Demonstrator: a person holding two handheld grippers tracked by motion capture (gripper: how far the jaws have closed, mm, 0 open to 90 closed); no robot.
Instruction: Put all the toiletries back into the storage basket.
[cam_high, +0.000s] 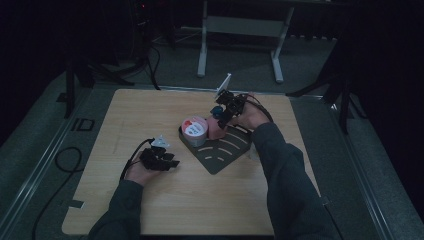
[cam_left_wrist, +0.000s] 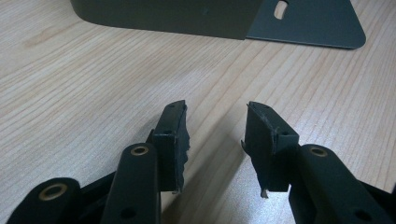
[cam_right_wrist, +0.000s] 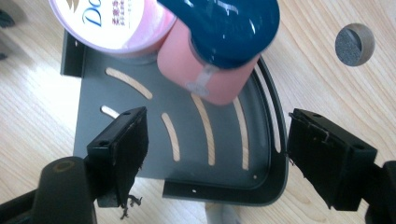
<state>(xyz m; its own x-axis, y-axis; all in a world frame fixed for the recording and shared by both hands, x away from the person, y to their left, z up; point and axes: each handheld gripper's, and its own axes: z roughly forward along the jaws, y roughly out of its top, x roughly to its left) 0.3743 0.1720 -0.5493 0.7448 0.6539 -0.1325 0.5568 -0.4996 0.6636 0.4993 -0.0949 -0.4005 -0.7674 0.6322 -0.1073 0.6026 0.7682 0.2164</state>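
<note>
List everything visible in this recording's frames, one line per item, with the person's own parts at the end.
wooden table: 1, light wood, centre of the high view.
slotted tray: 1, dark grey, quarter-round with a raised rim, right of the table's centre.
round tub: 1, pale pink with a white and red lid, standing at the tray's back corner.
pink bottle: 1, pink with a dark blue cap, on the tray, touching the tub.
round plug: 1, grey, set in the tabletop beside the tray.
white frame legs: 2, white, on the floor beyond the table.
left gripper: 1, black, jaws apart over bare wood, nothing between them.
right gripper: 1, black, jaws wide apart above the tray, holding nothing.
sleeves: 2, dark, entering from the bottom edge.
</note>
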